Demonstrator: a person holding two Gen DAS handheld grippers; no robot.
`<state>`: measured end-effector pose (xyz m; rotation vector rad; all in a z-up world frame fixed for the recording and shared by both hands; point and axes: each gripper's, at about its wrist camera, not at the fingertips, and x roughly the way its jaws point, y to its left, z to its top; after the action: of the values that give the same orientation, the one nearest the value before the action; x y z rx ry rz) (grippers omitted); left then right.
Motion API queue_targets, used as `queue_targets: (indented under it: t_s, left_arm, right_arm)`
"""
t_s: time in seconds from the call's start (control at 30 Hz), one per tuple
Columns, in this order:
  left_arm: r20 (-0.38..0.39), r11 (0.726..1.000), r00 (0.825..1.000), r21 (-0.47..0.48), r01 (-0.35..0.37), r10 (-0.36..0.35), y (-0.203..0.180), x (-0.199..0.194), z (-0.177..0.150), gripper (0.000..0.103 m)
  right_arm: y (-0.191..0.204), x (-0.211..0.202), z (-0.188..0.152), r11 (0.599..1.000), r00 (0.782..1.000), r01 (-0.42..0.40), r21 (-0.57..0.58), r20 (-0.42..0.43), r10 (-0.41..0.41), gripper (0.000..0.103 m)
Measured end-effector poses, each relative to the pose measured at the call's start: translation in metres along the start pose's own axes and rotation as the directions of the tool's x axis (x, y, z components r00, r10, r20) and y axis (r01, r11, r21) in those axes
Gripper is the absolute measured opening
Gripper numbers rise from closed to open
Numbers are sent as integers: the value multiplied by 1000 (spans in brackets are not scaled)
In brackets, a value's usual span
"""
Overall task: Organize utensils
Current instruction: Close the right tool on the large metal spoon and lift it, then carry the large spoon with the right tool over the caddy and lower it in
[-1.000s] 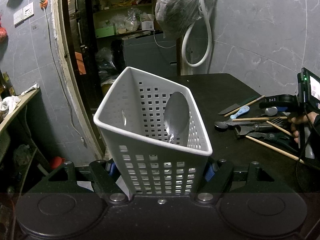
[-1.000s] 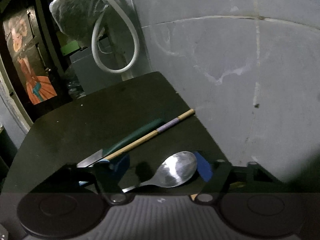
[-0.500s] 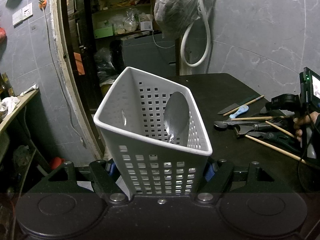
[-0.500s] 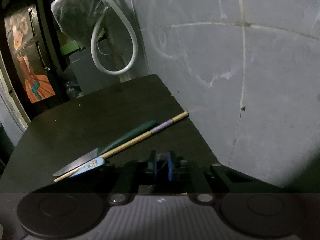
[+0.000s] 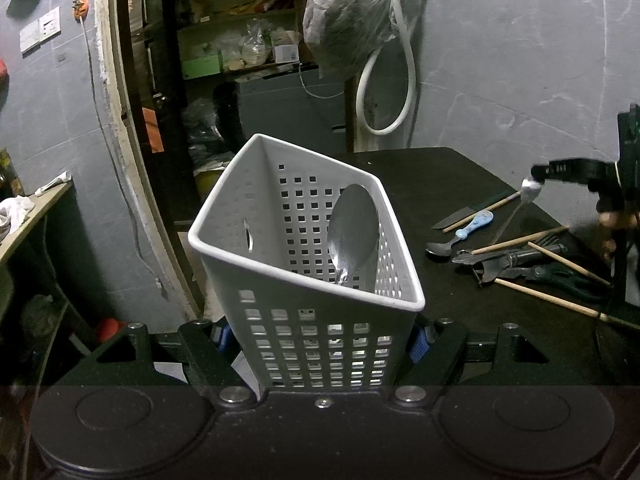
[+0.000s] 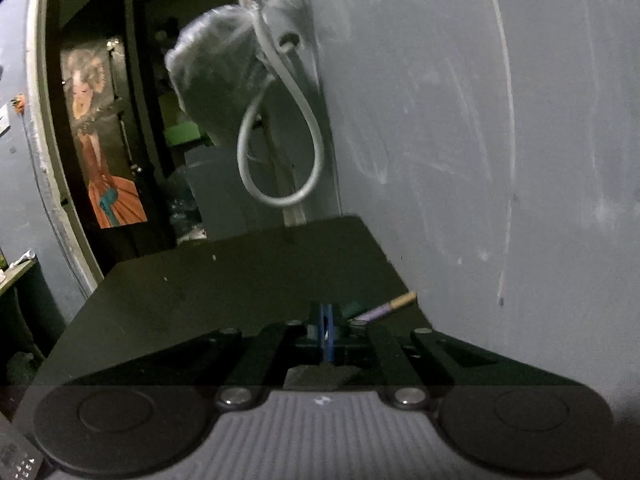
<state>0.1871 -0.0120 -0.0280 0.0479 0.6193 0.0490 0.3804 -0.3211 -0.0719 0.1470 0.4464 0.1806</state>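
My left gripper [image 5: 320,338] is shut on the lower walls of a white perforated basket [image 5: 288,276], which tilts over the table's left edge. A large metal spoon [image 5: 354,232] stands inside it, bowl up. At the far right of the left wrist view, my right gripper [image 5: 538,178] holds a second metal spoon [image 5: 532,191] above the table, its handle hanging down. In the right wrist view the right gripper [image 6: 326,326] has its jaws closing tight, blue pads [image 6: 322,320] together with only a thin sliver of metal between them.
On the black table [image 5: 440,184] lie a knife [image 5: 456,216], a blue-handled spoon [image 5: 474,226], several chopsticks [image 5: 520,238] and dark shears [image 5: 520,264]. A chopstick tip [image 6: 390,308] shows by the grey wall. A hose and a bag [image 5: 348,28] hang behind.
The right gripper's jaws closed around the spoon that lay between them, then rose with it off the table. The left gripper and basket have not moved.
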Motion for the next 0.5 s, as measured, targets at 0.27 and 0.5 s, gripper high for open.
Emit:
queue_targets:
  t_s: [0.27,0.5]
  left_arm:
    - [6,1000,1000,10,12,-12,3,1,-1,77]
    - [14,1000,1000,13,23,-23,6,0,-4,77]
  right_arm:
    - [24,-13,18,995,997,-2,-99,78,10,1]
    - [47,-27,25,979,992,-6,-201,122,31,1]
